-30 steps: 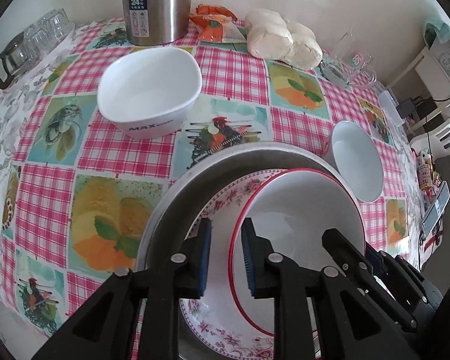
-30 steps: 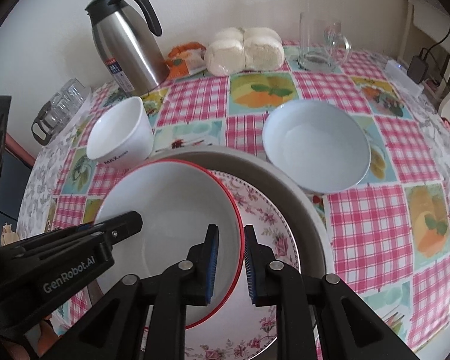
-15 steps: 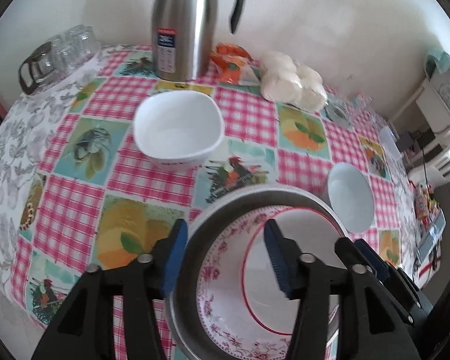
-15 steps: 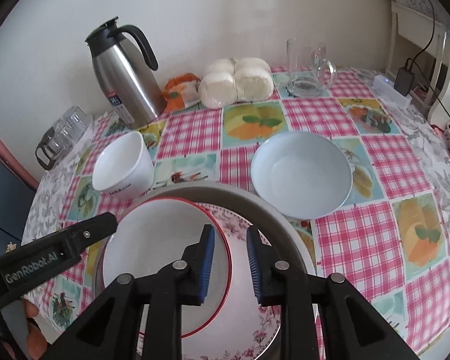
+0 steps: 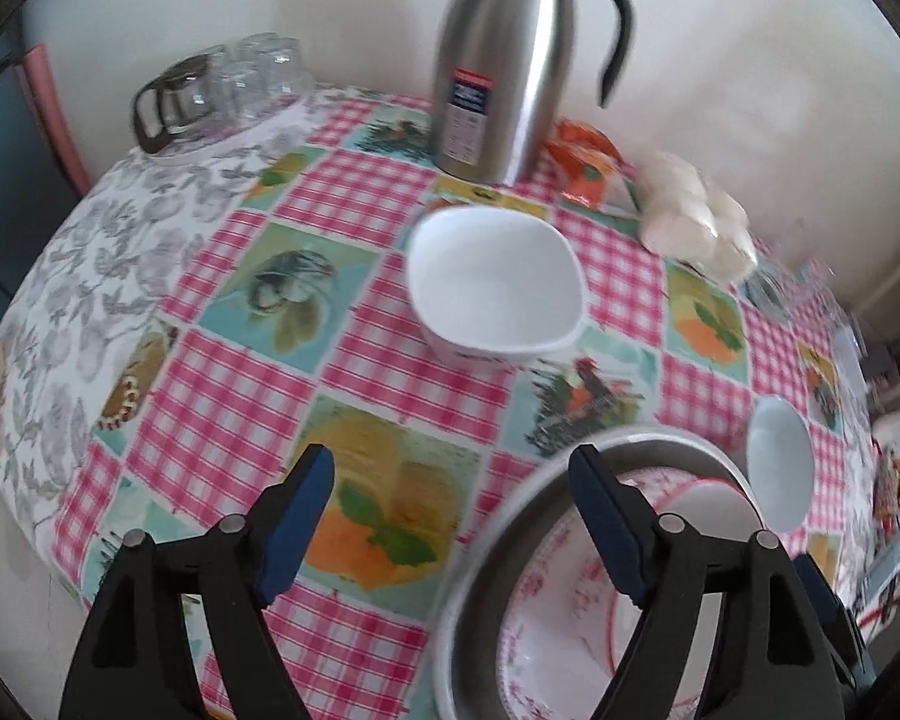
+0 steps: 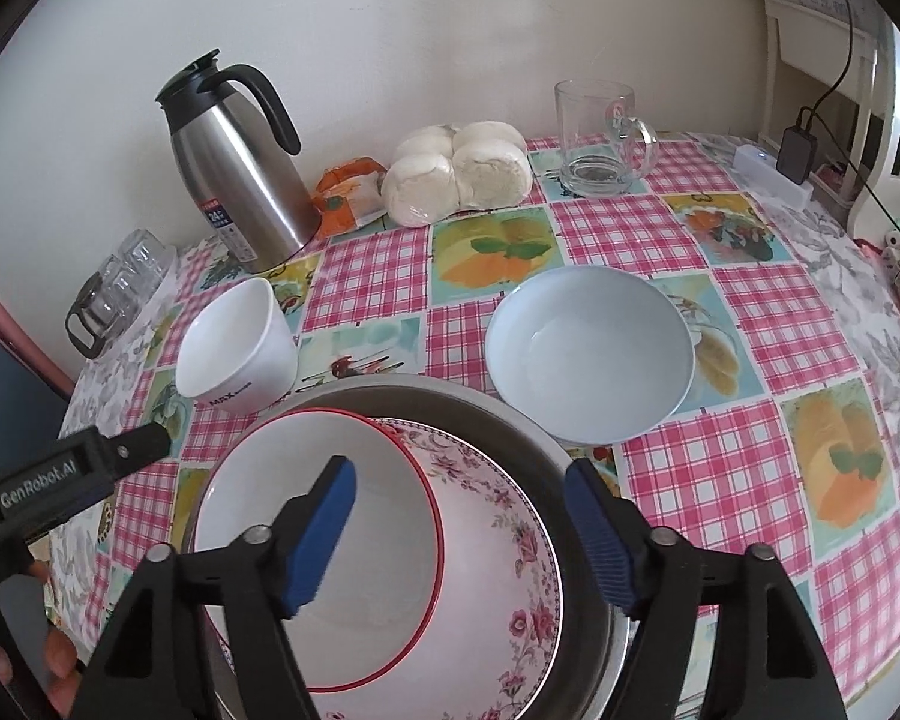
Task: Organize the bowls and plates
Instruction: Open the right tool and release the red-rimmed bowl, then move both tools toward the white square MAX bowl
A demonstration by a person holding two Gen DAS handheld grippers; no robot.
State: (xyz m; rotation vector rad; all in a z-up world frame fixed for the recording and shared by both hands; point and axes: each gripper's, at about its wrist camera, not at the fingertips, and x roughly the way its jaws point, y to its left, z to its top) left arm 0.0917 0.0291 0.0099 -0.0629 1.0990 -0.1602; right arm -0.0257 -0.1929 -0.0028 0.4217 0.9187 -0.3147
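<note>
A red-rimmed white bowl [image 6: 378,600] rests inside a floral plate [image 6: 498,540], and both sit in a metal basin [image 6: 510,414]. My right gripper [image 6: 457,471] hovers over this stack with its jaws opening and nothing pressed between the pads. My left gripper [image 5: 450,456] stands left of the basin [image 5: 660,438] over the tablecloth, jaws opening and empty; its tip [image 6: 144,444] also shows in the right wrist view. A white square bowl [image 5: 492,282] stands beyond it. A pale blue bowl [image 6: 588,354] sits right of the basin.
A steel thermos jug [image 6: 234,180], an orange packet [image 6: 348,192], a bag of white buns [image 6: 456,174] and a glass mug [image 6: 594,132] line the wall side. Upturned glasses [image 5: 222,90] stand at the far left. The checked tablecloth [image 5: 210,408] drops off at the near edge.
Both grippers have spread their jaws off the red-rimmed bowl's rim, leaving it in the floral plate. The left gripper has drawn away to the left and upward; the right has stayed put.
</note>
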